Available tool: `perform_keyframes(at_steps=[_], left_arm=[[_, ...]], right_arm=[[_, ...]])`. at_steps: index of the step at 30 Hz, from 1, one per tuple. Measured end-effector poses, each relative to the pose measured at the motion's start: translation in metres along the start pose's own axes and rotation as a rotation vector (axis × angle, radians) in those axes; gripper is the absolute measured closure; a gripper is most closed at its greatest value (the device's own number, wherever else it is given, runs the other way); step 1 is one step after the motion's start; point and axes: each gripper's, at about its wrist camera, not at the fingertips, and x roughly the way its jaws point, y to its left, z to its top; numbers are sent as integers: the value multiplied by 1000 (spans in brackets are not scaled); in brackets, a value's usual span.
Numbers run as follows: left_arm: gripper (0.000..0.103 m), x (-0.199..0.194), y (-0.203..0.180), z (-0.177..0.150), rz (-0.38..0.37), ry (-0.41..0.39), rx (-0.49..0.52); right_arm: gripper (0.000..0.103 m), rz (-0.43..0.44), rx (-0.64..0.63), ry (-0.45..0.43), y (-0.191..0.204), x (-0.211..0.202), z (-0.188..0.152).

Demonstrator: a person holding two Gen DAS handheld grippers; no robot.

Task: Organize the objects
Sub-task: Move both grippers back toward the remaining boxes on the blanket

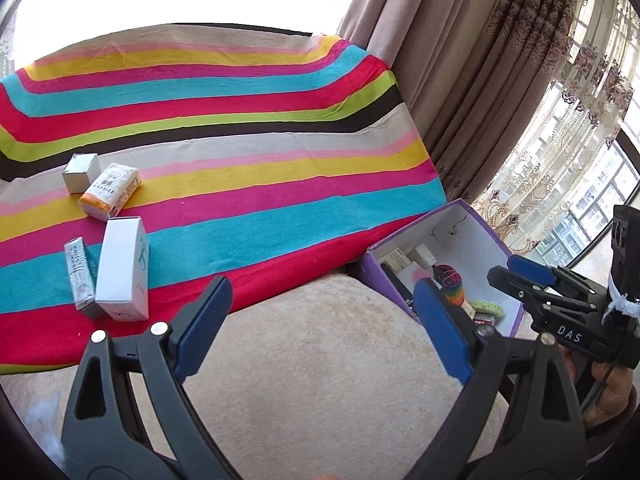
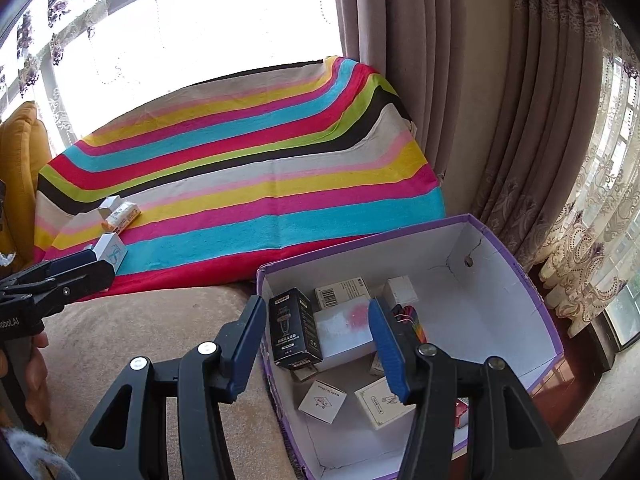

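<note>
1. Left wrist view: shows four small boxes on the striped blanket (image 1: 248, 160) in close detail: a silver box (image 1: 81, 172), an orange-and-white packet (image 1: 110, 195) just beside it, a tall white box (image 1: 123, 269) and a narrow grey packet (image 1: 80, 276) leaning against the white box.
2. Left wrist view: the purple storage box (image 1: 472, 216) appears only in part, at the right, with the right gripper (image 1: 520, 276) above it.
3. Right wrist view: looks straight into the purple storage box (image 2: 516, 276) and shows its contents: a black carton (image 2: 295, 330) standing upright, a white box with a pink smudge (image 2: 345, 330) beside it, a barcode box (image 2: 342, 292) behind, and two flat white cards (image 2: 322, 401) on the floor of the box.
4. Right wrist view: the boxes on the blanket appear small and far off at the left; the left gripper (image 2: 86, 262) partly covers them.
5. Left gripper (image 1: 320, 320): jaws stand wide apart over the beige cushion (image 1: 320, 360); nothing is between them.
6. Right gripper (image 2: 316, 348): jaws partly apart above the storage box; they frame the black carton and white box, but the pads press on nothing.
</note>
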Motion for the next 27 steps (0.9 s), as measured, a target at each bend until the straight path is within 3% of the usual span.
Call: perform_keyframes(at_steps=[7, 12, 18, 27], left_arm=[[25, -28, 80, -13, 130, 37, -180], [31, -38, 125, -22, 214, 77, -240], [32, -24, 150, -25, 279, 194, -217], [32, 16, 170, -8, 360, 293, -149]], right_arm=[[45, 75, -84, 41, 45, 13, -4], [42, 127, -140, 68, 78, 22, -7], [40, 174, -206, 90, 113, 32, -7], [35, 219, -342, 108, 166, 44, -1]])
